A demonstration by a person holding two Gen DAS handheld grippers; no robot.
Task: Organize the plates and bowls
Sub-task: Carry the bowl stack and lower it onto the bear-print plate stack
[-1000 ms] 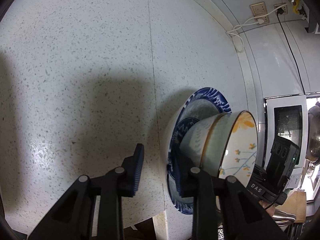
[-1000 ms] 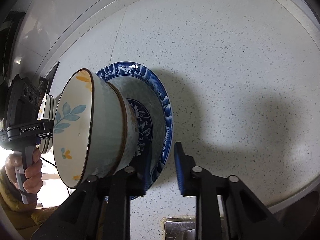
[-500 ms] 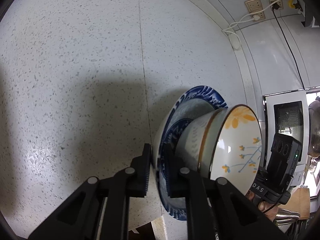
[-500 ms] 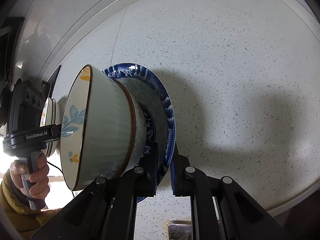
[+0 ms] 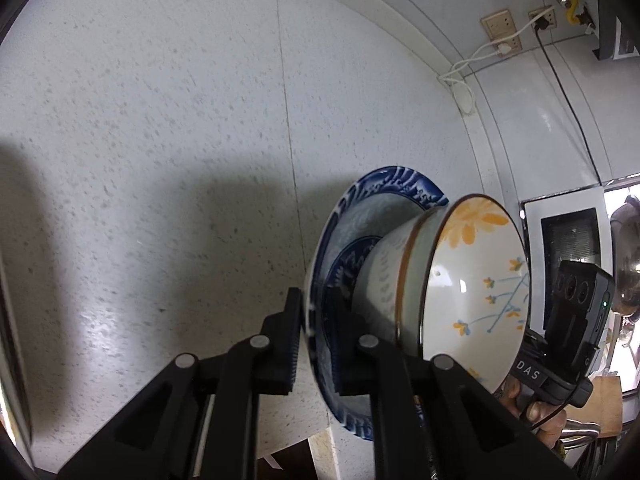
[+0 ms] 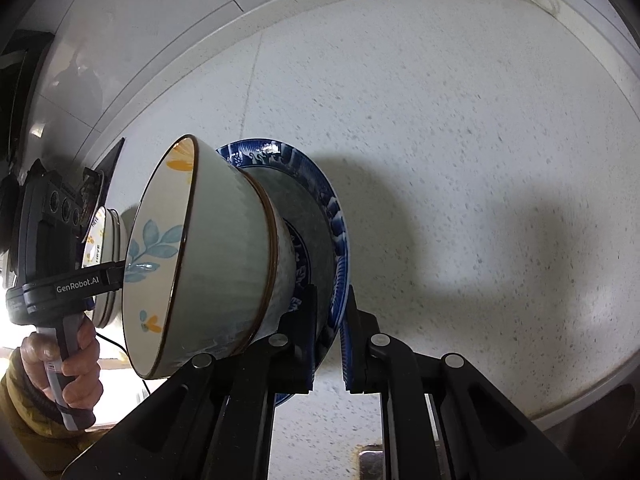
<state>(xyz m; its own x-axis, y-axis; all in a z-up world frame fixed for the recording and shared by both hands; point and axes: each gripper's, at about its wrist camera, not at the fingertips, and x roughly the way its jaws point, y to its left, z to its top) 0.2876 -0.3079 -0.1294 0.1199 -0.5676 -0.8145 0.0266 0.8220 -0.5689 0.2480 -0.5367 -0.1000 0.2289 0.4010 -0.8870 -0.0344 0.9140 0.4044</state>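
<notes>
Plate [image 5: 352, 216] with bowl [image 5: 460, 292] stacked on it, above the worktop [image 5: 160, 120].
Both grippers, left [image 5: 316, 344] and right [image 6: 328, 336], have jaws clamped on opposite plate rims. Glazed ceramic: likely heavy, stiff, slippery, breakable; the loose bowl may slide if tilted.

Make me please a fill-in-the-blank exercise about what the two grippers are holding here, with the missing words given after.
1. Both the left gripper and the right gripper are shut on the rim of the ____ and white plate.
2. A floral bowl sits on the plate, and the flowers painted inside it are ____.
3. The leaves painted inside the bowl are ____.
4. Below the plate lies a speckled ____.

Missing words: blue; yellow; blue; countertop
</notes>
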